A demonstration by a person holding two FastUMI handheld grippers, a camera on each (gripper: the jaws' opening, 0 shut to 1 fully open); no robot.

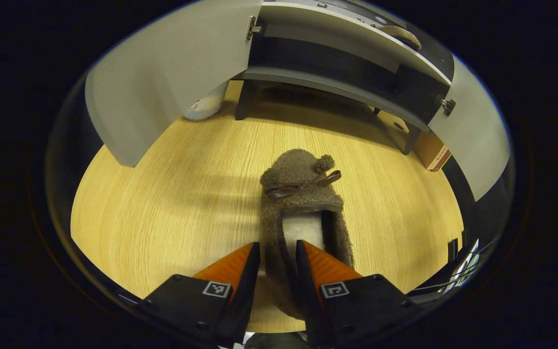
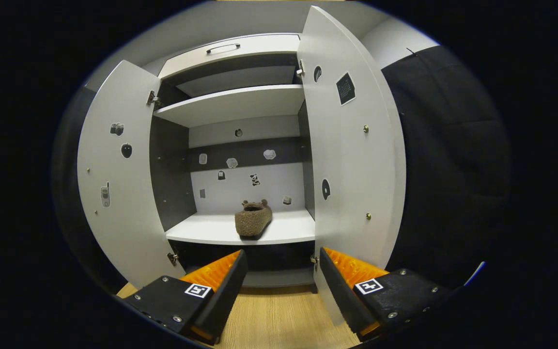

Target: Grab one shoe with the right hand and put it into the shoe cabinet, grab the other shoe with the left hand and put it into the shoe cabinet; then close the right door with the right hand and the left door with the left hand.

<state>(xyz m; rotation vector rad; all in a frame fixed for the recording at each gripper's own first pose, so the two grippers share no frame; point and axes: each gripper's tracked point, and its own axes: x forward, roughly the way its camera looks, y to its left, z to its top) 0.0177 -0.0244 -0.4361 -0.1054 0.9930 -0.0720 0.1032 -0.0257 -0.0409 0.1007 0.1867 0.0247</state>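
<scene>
Wooden floor [image 1: 172, 194], slipper [image 1: 303, 203] heel hidden between narrow left jaws; right jaws wide

Shoe [image 1: 303, 194]: rough, fuzzy fleece cloth, with a smooth glossy ribbon bow [image 1: 303, 184] and pale soft lining. Floor [image 1: 187, 203]: light wood-grain, smooth with slight sheen. Cabinet [image 2: 240, 104]: matt smooth board (doors likewise), with small metal hinges [image 2: 152, 98]. Second shoe [image 2: 253, 219]: same fleece.
</scene>
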